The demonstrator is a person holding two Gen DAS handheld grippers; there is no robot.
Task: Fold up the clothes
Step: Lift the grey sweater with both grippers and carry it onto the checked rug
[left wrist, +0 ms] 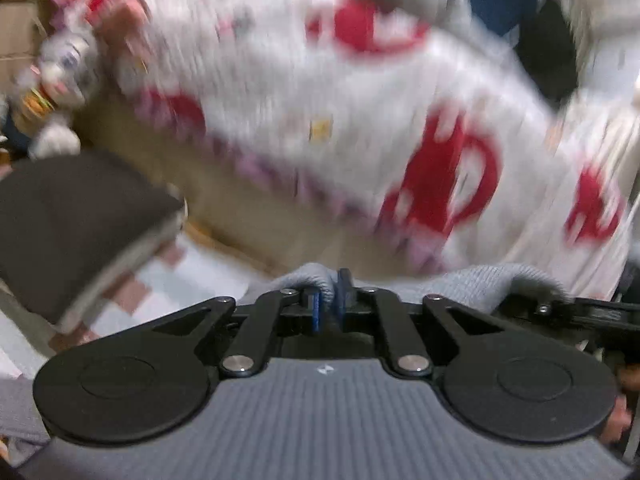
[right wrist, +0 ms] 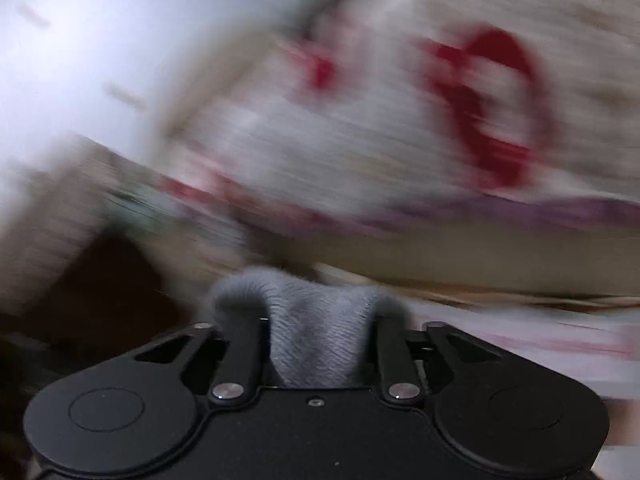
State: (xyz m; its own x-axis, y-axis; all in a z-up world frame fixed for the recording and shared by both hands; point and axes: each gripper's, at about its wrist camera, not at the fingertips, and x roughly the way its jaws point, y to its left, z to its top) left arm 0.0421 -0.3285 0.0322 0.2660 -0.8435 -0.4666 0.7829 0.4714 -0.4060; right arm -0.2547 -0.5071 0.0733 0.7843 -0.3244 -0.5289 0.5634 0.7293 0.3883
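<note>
A grey knit garment (left wrist: pixel 472 284) hangs across the bottom of the left wrist view. My left gripper (left wrist: pixel 329 300) is shut on a fold of it, the blue pads pinching the cloth. The same cloth runs right over a black linkage (left wrist: pixel 592 312) at the frame's edge, beside a hand (left wrist: pixel 622 412). In the right wrist view the grey knit garment (right wrist: pixel 320 352) lies bunched between the jaws of my right gripper (right wrist: pixel 320 312) and drapes over both fingertips, hiding them. Those jaws stand well apart, with the cloth sagging loosely in the gap.
Everything behind is motion-blurred. A white blanket with red print (left wrist: pixel 360 100) fills the background and shows again as the white blanket (right wrist: pixel 360 140). A dark cushion (left wrist: pixel 68 216) sits at left, a plush toy (left wrist: pixel 66 64) above it, and a checked sheet (left wrist: pixel 192 276) below.
</note>
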